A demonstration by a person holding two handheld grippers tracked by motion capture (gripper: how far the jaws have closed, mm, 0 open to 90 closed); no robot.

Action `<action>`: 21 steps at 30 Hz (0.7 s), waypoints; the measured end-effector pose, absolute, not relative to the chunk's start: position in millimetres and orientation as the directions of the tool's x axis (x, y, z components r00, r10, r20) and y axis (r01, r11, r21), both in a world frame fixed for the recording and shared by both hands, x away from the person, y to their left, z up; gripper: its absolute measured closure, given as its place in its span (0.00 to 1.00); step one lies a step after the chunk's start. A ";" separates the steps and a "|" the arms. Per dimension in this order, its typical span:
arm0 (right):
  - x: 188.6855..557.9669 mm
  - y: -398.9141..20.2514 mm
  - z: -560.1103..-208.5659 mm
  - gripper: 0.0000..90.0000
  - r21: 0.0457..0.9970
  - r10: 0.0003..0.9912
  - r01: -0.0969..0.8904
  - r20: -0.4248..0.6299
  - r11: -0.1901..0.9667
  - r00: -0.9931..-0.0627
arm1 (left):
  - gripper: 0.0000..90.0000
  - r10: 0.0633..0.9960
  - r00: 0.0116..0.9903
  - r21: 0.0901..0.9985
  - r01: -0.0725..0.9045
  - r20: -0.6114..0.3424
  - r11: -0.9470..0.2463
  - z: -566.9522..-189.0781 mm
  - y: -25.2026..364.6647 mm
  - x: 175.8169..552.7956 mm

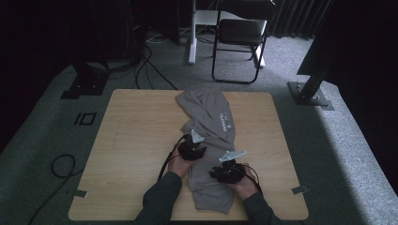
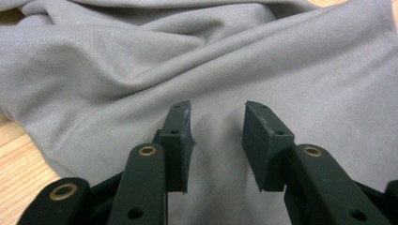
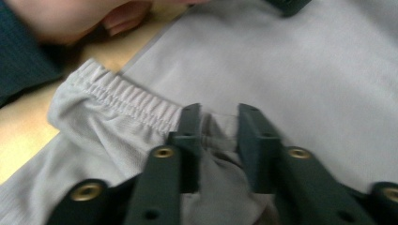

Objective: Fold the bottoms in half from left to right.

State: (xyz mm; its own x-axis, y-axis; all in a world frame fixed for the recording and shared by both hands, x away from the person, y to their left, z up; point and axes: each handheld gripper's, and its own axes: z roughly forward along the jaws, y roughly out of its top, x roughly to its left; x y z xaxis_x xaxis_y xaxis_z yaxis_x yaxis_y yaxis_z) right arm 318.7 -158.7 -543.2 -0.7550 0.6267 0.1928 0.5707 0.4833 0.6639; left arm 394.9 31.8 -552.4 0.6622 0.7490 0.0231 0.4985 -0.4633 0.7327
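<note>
I am working on a grey garment [image 1: 206, 140], what looks like a pair of shorts or sweatpants, lying lengthwise down the middle of the wooden table [image 1: 136, 140], running from the far edge toward the near edge, still rumpled and twisted at the far end. My right gripper [image 1: 228, 172] is sitting over the part nearest me, close to the near edge; in the right gripper view its jaws are standing narrowly apart with a gathered fold by the elastic waistband [image 3: 126, 101] caught between them, and I am reading that as a pinch on the cloth. My left gripper [image 1: 191, 151] is hovering over the middle of the garment; its jaws are standing about half open above flat fabric [image 2: 216, 70], gripping nothing.

As I am judging it, the work is only beginning: one hold at the waistband is being made, the other side is not yet gripped, and all the straightening, flattening or folding is still ahead.
</note>
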 end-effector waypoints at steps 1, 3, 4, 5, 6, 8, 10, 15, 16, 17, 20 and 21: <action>315.0 -161.6 -542.5 0.86 0.660 0.615 0.571 0.203 0.489 -0.762 | 0.71 0.749 0.662 0.734 0.498 0.022 -0.462 -552.6 31.7 395.0; 312.6 -163.5 -542.1 0.88 0.659 0.608 0.569 0.207 0.492 -0.766 | 0.71 0.749 0.662 0.735 0.497 0.022 -0.461 -552.8 31.9 395.6; 303.1 -168.9 -540.9 0.88 0.653 0.586 0.557 0.208 0.513 -0.783 | 0.71 0.750 0.661 0.738 0.498 0.017 -0.456 -553.2 32.3 396.2; 303.1 -168.9 -540.9 0.88 0.653 0.586 0.557 0.208 0.513 -0.783 | 0.71 0.750 0.661 0.739 0.498 0.015 -0.454 -553.3 32.5 396.4; 299.0 -171.3 -540.4 0.88 0.653 0.576 0.550 0.207 0.520 -0.791 | 0.71 0.750 0.661 0.741 0.497 0.013 -0.452 -553.6 32.6 396.5; 286.0 -179.2 -539.3 0.88 0.648 0.550 0.539 0.214 0.538 -0.807 | 0.71 0.752 0.659 0.741 0.498 0.014 -0.450 -553.7 32.3 396.3; 278.4 -185.4 -538.6 0.87 0.652 0.533 0.529 0.219 0.543 -0.817 | 0.71 0.757 0.653 0.733 0.505 0.020 -0.455 -552.5 31.5 395.4; 271.0 -195.7 -539.9 0.87 0.663 0.516 0.527 0.240 0.531 -0.822 | 0.65 0.728 0.683 0.706 0.484 0.065 -0.517 -543.6 24.3 379.8; 269.5 -196.0 -539.8 0.87 0.663 0.513 0.527 0.243 0.532 -0.823 | 0.65 0.714 0.695 0.703 0.468 0.081 -0.535 -541.9 23.2 375.1; 265.7 -196.2 -538.2 0.87 0.669 0.487 0.511 0.247 0.539 -0.837 | 0.64 0.704 0.705 0.710 0.450 0.089 -0.541 -539.4 22.8 367.0; 259.8 -197.7 -533.1 0.86 0.683 0.452 0.494 0.261 0.538 -0.853 | 0.63 0.697 0.713 0.722 0.443 0.076 -0.532 -538.4 24.6 360.2; 259.8 -197.7 -533.1 0.86 0.683 0.452 0.494 0.261 0.538 -0.853 | 0.63 0.693 0.717 0.721 0.440 0.077 -0.535 -538.7 25.1 357.9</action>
